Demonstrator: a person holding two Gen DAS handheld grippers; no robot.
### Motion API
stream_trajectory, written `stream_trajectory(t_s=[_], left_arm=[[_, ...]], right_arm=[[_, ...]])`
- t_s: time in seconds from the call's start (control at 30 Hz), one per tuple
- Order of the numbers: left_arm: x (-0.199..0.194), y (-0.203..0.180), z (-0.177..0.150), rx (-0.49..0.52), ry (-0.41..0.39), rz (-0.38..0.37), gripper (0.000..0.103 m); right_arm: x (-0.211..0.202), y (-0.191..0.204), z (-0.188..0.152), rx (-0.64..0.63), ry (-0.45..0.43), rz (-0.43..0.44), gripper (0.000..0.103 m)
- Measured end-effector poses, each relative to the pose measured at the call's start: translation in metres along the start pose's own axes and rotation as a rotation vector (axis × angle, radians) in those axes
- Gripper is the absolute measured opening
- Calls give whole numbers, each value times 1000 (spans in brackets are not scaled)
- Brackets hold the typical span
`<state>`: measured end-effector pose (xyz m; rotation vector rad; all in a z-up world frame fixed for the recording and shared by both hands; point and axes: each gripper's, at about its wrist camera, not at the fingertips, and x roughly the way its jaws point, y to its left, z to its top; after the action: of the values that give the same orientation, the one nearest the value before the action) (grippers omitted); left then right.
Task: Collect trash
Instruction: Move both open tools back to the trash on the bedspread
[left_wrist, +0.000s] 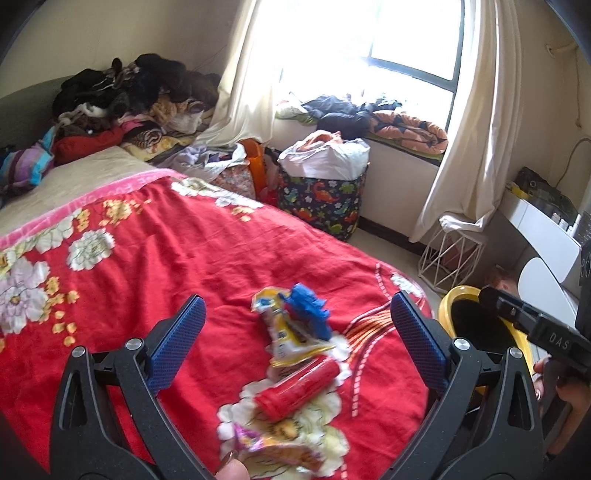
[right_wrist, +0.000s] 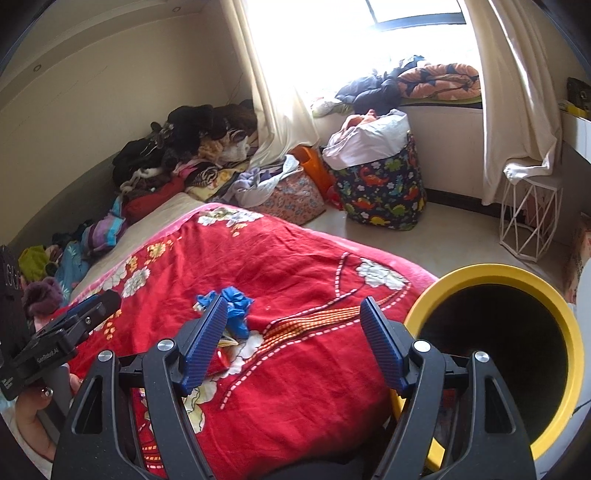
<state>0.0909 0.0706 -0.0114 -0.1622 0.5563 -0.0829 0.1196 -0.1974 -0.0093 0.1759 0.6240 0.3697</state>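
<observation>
On the red flowered blanket (left_wrist: 155, 251) lies a small heap of trash: a crumpled blue glove (left_wrist: 308, 314), a yellow wrapper (left_wrist: 291, 338), a red tube (left_wrist: 297, 387) and a pink and orange wrapper (left_wrist: 275, 452). My left gripper (left_wrist: 295, 325) hovers over this heap, open, with the trash between its blue fingers but untouched. My right gripper (right_wrist: 295, 332) is open over the blanket, holding nothing; the blue glove (right_wrist: 229, 310) lies just past its left finger. A yellow-rimmed black bin (right_wrist: 480, 271) stands at the bed's right corner, and its rim (left_wrist: 448, 306) shows in the left wrist view too.
A dinosaur-print basket (left_wrist: 325, 199) full of laundry and a white wire stand (left_wrist: 450, 258) stand on the floor by the window. Piled clothes (left_wrist: 129, 92) cover the bed's far end. A white desk (left_wrist: 546, 229) is at the right. A hand (right_wrist: 33, 413) holds the left tool.
</observation>
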Motion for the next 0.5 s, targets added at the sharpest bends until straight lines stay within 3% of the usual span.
stream_trajectory(t_s=[0.3,0.5], left_arm=[[-1,35,-24,6,74,28,91],[0,52,-46,-8,143,-22,78]], right_arm=[[44,34,1,-80,77,72,72],[70,54,4,-113,120,97,71]])
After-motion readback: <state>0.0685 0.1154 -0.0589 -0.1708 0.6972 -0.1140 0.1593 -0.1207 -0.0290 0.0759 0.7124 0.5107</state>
